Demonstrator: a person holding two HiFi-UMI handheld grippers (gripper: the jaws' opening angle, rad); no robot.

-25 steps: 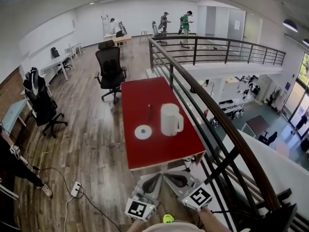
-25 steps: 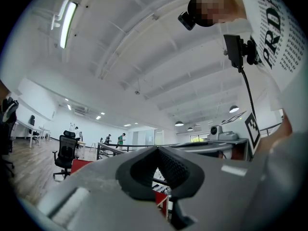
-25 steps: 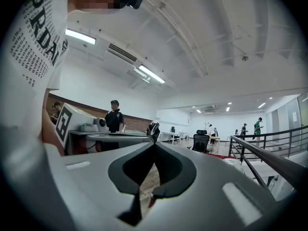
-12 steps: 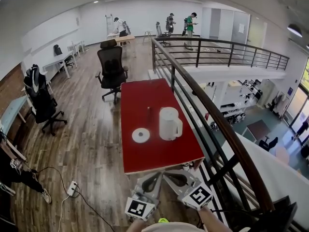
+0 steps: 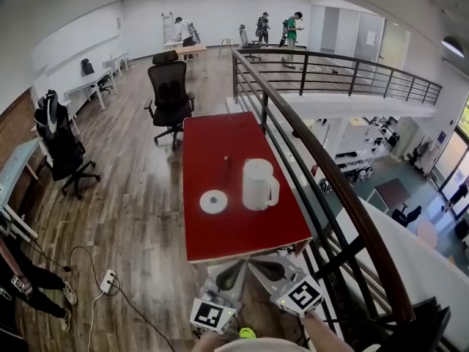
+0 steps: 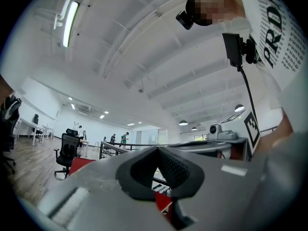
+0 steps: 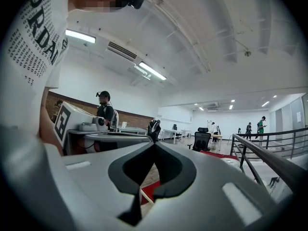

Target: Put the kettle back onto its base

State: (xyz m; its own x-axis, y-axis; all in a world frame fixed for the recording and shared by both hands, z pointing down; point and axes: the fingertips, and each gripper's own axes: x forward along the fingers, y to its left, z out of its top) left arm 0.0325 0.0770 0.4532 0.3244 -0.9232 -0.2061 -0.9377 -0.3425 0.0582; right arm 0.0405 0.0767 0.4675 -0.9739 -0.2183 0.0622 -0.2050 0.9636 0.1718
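The white kettle (image 5: 259,184) stands upright on the red table (image 5: 220,240), handle to the right. Its round white base (image 5: 214,202) lies just left of it, apart from it and bare. In the head view both grippers are at the bottom, short of the table's near edge. My left gripper (image 5: 236,268) and my right gripper (image 5: 258,267) point toward the table with their tips close together. The left gripper (image 6: 156,148) is shut with nothing between its jaws. Likewise the right gripper (image 7: 154,144) is shut and holds nothing.
A dark metal railing (image 5: 322,160) runs along the table's right side, with a drop to a lower floor beyond. A black office chair (image 5: 170,94) stands past the table's far end. A power strip (image 5: 108,281) with cables lies on the wood floor at the left. People stand far back.
The view has shifted slightly with the person carrying the grippers. Both grippers stay shut and side by side. A person's leg at the lower left has moved toward the edge.
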